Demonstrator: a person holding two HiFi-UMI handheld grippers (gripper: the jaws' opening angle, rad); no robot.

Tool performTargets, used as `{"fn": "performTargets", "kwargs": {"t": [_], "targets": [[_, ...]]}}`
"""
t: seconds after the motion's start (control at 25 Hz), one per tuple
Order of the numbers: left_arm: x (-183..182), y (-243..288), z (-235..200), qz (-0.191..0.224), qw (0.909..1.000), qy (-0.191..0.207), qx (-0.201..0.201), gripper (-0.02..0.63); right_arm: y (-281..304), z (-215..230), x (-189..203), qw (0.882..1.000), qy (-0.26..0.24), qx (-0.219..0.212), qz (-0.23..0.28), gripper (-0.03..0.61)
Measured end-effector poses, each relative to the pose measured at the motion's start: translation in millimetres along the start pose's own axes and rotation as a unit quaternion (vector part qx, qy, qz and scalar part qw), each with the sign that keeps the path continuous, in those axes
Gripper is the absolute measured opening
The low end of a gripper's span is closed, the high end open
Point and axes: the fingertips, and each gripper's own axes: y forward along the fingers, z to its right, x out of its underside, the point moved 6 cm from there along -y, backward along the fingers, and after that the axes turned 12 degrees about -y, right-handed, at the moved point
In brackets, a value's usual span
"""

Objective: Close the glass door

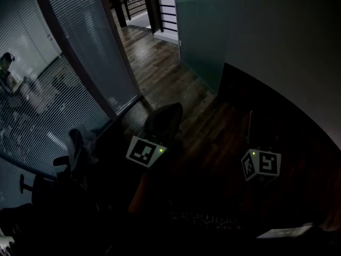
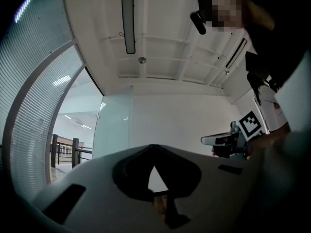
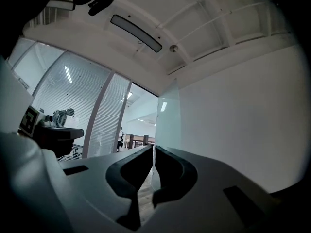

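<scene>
Glass door (image 1: 200,36) stands well ahead of both your grippers, and neither touches it. Your left gripper (image 2: 151,148) has its jaw tips pressed together with nothing between them; the door shows beyond and left of them. Your right gripper (image 3: 152,149) is closed to a bare slit, also empty, and the door's edge lines up just above that slit. Only the head view shows the wooden floor (image 1: 170,84) running to the door's left and the railing (image 1: 138,1) beyond it. Only the left gripper view shows the ceiling light (image 2: 128,23) above the door.
</scene>
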Motion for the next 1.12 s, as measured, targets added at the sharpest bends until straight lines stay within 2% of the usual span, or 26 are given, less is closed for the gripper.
{"fn": "performTargets", "kwargs": {"t": [0.28, 0.72, 1.12], "targets": [[3.2, 41.6, -51.7, -0.003, 0.9999, -0.005, 0.009, 0.002, 58.9, -0.4, 9.4, 1.0, -0.003, 0.012, -0.009, 0.003], [11.9, 95.1, -105.6, -0.005, 0.9999, -0.009, 0.002, 0.002, 125.5, 14.0, 30.0, 1.0, 0.001, 0.025, -0.019, 0.005], [21.2, 182.3, -138.1, -0.001, 1.0, -0.001, -0.007, 0.002, 215.1, 59.8, 53.3, 1.0, -0.001, 0.01, -0.012, 0.005]]}}
